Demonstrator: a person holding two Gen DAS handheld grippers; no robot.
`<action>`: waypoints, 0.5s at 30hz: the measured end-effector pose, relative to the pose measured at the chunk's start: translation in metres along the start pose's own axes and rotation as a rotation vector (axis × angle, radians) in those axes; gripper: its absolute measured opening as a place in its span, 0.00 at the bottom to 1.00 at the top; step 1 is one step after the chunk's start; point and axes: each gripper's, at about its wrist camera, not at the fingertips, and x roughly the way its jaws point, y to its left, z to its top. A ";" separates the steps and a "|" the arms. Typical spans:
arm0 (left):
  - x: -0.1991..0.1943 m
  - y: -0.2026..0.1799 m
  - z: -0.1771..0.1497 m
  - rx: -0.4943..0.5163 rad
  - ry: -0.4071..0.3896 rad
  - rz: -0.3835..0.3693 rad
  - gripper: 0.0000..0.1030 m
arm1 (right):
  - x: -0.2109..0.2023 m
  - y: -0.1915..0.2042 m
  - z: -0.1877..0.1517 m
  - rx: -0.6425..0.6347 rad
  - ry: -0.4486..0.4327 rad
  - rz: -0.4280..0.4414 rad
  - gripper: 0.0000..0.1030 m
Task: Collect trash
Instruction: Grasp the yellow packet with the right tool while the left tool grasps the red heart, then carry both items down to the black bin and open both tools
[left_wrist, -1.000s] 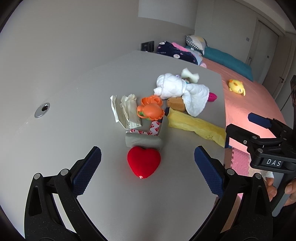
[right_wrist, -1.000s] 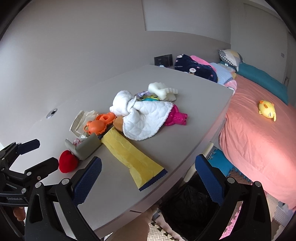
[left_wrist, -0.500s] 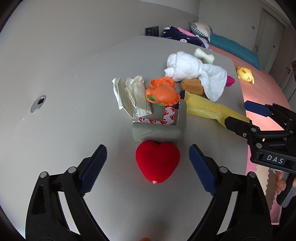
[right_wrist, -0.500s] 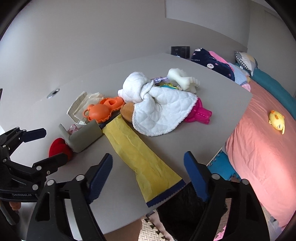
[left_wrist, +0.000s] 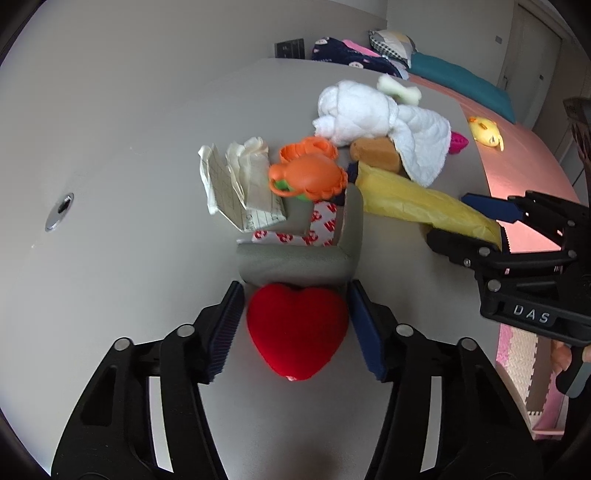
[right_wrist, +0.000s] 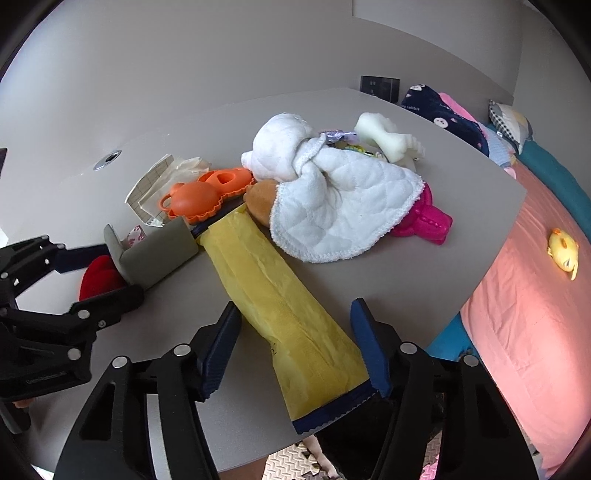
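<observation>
A red plush heart (left_wrist: 297, 330) lies on the grey table (left_wrist: 129, 147). My left gripper (left_wrist: 295, 328) straddles it, pads close to or touching its sides. A long yellow wrapper (right_wrist: 284, 295) with a dark blue end lies across the table's near edge. My right gripper (right_wrist: 295, 347) is open around its near end, pads just off its sides. Both show in the other view: left gripper (right_wrist: 92, 273), right gripper (left_wrist: 469, 221). A grey folded cardboard piece (left_wrist: 303, 258) with red-printed tape sits behind the heart. Crumpled white packaging (left_wrist: 240, 184) lies farther left.
Orange toy moulds (left_wrist: 308, 173), a brown sponge (left_wrist: 376, 155), a white quilted cloth (right_wrist: 332, 206), a pink toy (right_wrist: 428, 221) and a white bone toy (right_wrist: 384, 140) crowd the table. A pink bed (right_wrist: 535, 295) with a yellow duck (right_wrist: 563, 251) lies right. A metal grommet (left_wrist: 59, 212) sits left.
My left gripper moved forward over the heart and its jaws narrowed around it. My right gripper moved in over the yellow wrapper's near end and its jaws narrowed.
</observation>
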 end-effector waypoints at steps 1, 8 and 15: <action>-0.001 0.000 -0.001 -0.001 0.000 -0.001 0.53 | -0.001 0.002 0.000 -0.003 0.001 0.007 0.52; -0.006 0.000 -0.011 -0.023 -0.022 0.013 0.47 | -0.006 0.006 -0.004 0.012 0.006 0.064 0.29; -0.014 -0.002 -0.017 -0.032 -0.037 0.011 0.47 | -0.020 0.005 -0.011 0.041 -0.007 0.096 0.26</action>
